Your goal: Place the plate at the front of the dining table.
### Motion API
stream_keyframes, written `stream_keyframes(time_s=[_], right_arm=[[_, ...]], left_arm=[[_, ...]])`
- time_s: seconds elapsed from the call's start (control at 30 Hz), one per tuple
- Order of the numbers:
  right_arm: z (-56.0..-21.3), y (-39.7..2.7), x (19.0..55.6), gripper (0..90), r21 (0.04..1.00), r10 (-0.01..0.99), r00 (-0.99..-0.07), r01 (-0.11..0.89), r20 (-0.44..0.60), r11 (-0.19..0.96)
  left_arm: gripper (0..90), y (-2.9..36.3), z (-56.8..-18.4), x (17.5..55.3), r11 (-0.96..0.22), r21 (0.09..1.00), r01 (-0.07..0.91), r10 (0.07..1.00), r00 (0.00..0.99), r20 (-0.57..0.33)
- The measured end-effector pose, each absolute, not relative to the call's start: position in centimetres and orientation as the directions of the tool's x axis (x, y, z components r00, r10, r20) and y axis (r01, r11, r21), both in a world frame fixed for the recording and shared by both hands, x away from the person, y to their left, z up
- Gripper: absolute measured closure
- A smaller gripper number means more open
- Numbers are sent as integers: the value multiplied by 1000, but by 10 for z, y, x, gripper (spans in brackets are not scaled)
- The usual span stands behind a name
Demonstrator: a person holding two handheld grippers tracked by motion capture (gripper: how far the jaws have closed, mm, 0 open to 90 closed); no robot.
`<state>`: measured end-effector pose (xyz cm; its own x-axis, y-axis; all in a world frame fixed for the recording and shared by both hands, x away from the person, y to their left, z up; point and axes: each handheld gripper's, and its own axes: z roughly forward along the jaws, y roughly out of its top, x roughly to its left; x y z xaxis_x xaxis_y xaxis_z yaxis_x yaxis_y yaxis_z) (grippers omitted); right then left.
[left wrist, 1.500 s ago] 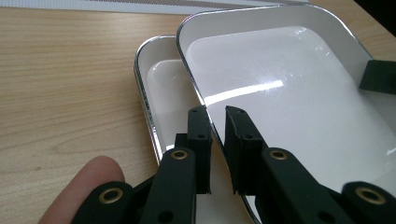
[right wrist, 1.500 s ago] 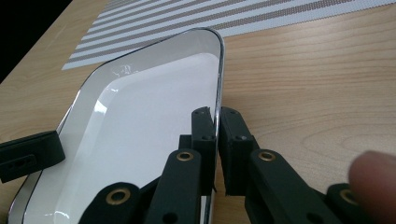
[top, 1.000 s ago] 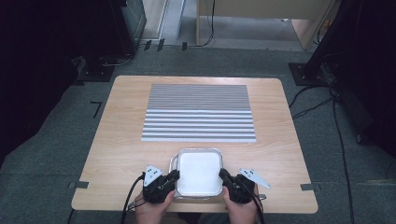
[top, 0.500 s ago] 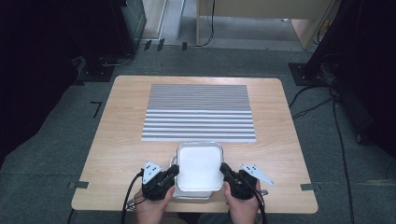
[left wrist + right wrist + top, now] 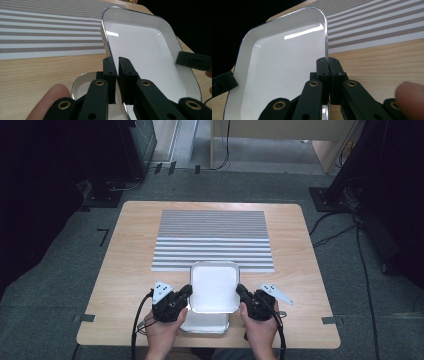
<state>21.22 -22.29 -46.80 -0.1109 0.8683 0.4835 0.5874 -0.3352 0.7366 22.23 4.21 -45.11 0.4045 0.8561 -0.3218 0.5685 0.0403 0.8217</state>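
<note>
High view: white tray point(image 5: 214, 287), lifted over second tray point(image 5: 205, 322); left claw point(image 5: 187, 292) and right claw point(image 5: 241, 292) pinching its rims.

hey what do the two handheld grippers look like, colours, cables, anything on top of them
Both the left gripper and right gripper are black, with flat rectangular jaw pads on linkage arms joined by brass-coloured rivets. Each carries a grey three-cornered plate with small dark dots, and a black cable trails back from each. The forearms are bare.

Left hand-held gripper point(image 5: 186, 292) and right hand-held gripper point(image 5: 241, 291), jaws clamped.
</note>
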Motion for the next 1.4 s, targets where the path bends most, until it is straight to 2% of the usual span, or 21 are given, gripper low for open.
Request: stream_keyframes(time_s=[0.67,1.4], right_arm=[[-464,-218,269,900,698,847,-95,617,524,-362],[-476,-209,338,900,678,860,-74,650,505,-342]], left_arm=[[874,43,-440,275,76,824,562,874,360,-326],[883,47,-455,344,99,789,607,887,305,-346]])
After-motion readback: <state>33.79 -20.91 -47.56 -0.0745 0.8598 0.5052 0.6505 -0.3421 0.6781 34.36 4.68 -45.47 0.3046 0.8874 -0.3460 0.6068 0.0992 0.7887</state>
